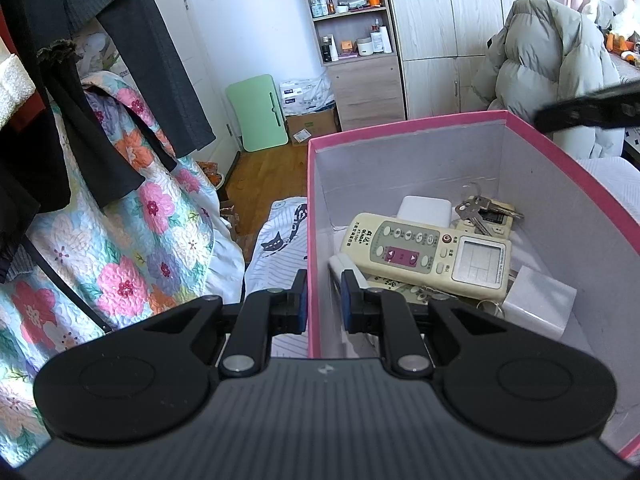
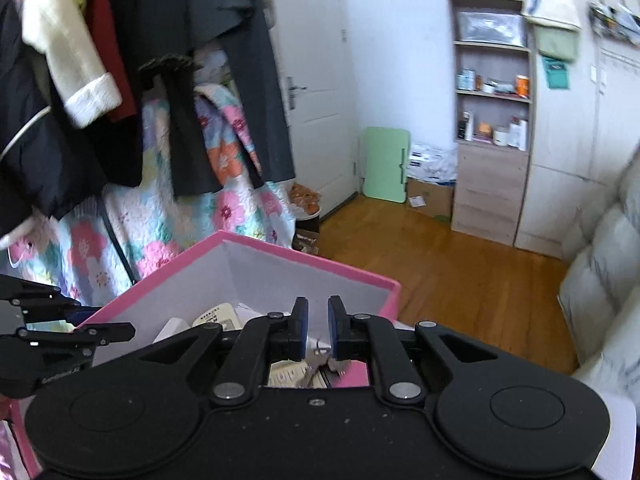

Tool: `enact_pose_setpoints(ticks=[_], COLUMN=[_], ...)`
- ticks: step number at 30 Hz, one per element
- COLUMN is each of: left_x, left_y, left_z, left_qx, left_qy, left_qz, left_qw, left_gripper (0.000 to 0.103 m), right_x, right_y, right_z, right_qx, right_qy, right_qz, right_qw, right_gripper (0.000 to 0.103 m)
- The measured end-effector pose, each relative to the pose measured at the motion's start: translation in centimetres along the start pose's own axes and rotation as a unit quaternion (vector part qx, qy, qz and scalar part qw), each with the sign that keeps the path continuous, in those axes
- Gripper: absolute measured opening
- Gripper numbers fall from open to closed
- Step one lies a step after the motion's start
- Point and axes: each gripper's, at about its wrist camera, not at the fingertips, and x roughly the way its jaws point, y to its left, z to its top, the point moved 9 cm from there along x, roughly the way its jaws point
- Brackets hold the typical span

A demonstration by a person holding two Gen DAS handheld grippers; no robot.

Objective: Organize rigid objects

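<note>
A pink box (image 1: 408, 125) with white inner walls holds a cream remote control (image 1: 424, 254), a bunch of keys (image 1: 478, 210), a white adapter (image 1: 426, 209) and a white block (image 1: 538, 306). My left gripper (image 1: 323, 300) straddles the box's near-left wall, one finger outside and one inside, with the jaws closed on it. My right gripper (image 2: 317, 330) hovers over the box (image 2: 304, 258), jaws slightly apart and empty, with the keys (image 2: 320, 364) below it. The right gripper's tip also shows in the left wrist view (image 1: 588, 110).
A floral quilt (image 1: 120, 240) and hanging dark clothes (image 1: 80, 80) are on the left. A striped cat-print sheet (image 1: 280, 248) lies under the box. A grey puffer jacket (image 1: 548, 64) is at the right. A shelf unit (image 2: 492, 120) and wooden floor (image 2: 440, 272) lie beyond.
</note>
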Motion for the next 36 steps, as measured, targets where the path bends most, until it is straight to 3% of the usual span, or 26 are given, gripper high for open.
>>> enact_pose_setpoints(ticks=[11, 22, 26, 31, 33, 36], left_x=[0.0, -0.1, 0.4, -1.1, -2.2, -3.9], left_y=[0.1, 0.0, 0.1, 0.4, 0.4, 0.0], left_z=[-0.1, -0.2, -0.4, 0.3, 0.9, 1.6], left_qx=[-0.001, -0.003, -0.006, -0.024, -0.027, -0.025], left_qy=[0.000, -0.001, 0.038, 0.031, 0.024, 0.017], left_qz=[0.002, 0.011, 0.030, 0.030, 0.035, 0.038], left_qw=[1.0000, 0.9999, 0.9988, 0.9988, 0.9988, 0.9988], left_gripper=[0.014, 0.014, 0.017, 0.018, 0.023, 0.039], right_x=[-3.6, -6.3, -7.6, -9.1, -9.8, -10.6], right_y=[-1.5, -1.7, -2.3, -2.9, -3.1, -3.1], right_z=[-2.1, -4.7, -5.4, -5.6, -5.6, -5.3], right_qx=[0.035, 0.023, 0.032, 0.037, 0.038, 0.050], right_qy=[-0.004, -0.012, -0.016, -0.019, -0.023, -0.033], right_qz=[-0.027, -0.056, -0.065, -0.075, -0.077, -0.075], right_qw=[0.999, 0.998, 0.997, 0.996, 0.996, 0.995], right_gripper=[0.018, 0.024, 0.030, 0.030, 0.030, 0.032])
